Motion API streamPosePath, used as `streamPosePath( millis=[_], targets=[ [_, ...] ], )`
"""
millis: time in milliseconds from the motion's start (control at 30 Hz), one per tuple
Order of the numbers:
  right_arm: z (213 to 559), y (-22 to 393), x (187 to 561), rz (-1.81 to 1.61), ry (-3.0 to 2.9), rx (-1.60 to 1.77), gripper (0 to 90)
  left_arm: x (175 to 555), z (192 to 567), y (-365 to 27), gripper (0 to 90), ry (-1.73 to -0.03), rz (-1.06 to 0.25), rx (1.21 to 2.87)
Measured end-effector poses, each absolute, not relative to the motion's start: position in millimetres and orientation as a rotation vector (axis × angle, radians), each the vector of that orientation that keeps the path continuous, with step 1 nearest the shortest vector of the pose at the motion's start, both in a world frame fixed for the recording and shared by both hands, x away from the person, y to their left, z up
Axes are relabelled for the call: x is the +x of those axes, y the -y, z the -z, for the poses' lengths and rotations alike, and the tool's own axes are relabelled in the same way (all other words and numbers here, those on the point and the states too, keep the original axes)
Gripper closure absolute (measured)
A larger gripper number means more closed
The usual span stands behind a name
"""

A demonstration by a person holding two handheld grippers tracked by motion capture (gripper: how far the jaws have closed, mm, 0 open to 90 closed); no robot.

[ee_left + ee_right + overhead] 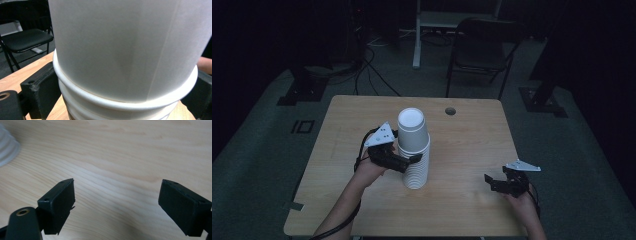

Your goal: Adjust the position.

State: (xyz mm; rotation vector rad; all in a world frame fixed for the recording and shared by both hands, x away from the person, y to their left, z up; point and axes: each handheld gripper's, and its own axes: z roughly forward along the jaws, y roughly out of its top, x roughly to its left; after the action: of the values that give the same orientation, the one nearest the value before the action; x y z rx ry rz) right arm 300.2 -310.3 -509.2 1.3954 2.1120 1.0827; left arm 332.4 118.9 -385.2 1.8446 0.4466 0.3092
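Note:
A tall stack of upturned white paper cups [414, 170] stands mid-table. Its top cup [413, 131] sits a bit looser and wider than those below. My left gripper [411, 157] reaches in from the left, its jaws on either side of that top cup near its rim. In the left gripper view the top cup [125, 45] is very close, and both black jaws press against its rolled rim. My right gripper [492, 183] rests open near the table's front right; its jaws [117, 202] stand wide apart over bare wood, and the stack's edge [7, 150] shows at the upper left.
The wooden table [462, 145] has a round cable hole [450, 111] near its far edge. A dark folding chair [482, 45] and a white desk leg [417, 40] stand beyond the table. Cables trail on the floor at the back left.

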Motion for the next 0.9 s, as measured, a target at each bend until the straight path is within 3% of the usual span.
streamPosePath(
  millis=[900],
  targets=[
    [406.9, 256.8, 294.6, -1.469, -2.215, 0.956, 14.4, 332.4, 386.0, -118.9, 4.9, -0.449, -0.307, 1.838]
  ],
)
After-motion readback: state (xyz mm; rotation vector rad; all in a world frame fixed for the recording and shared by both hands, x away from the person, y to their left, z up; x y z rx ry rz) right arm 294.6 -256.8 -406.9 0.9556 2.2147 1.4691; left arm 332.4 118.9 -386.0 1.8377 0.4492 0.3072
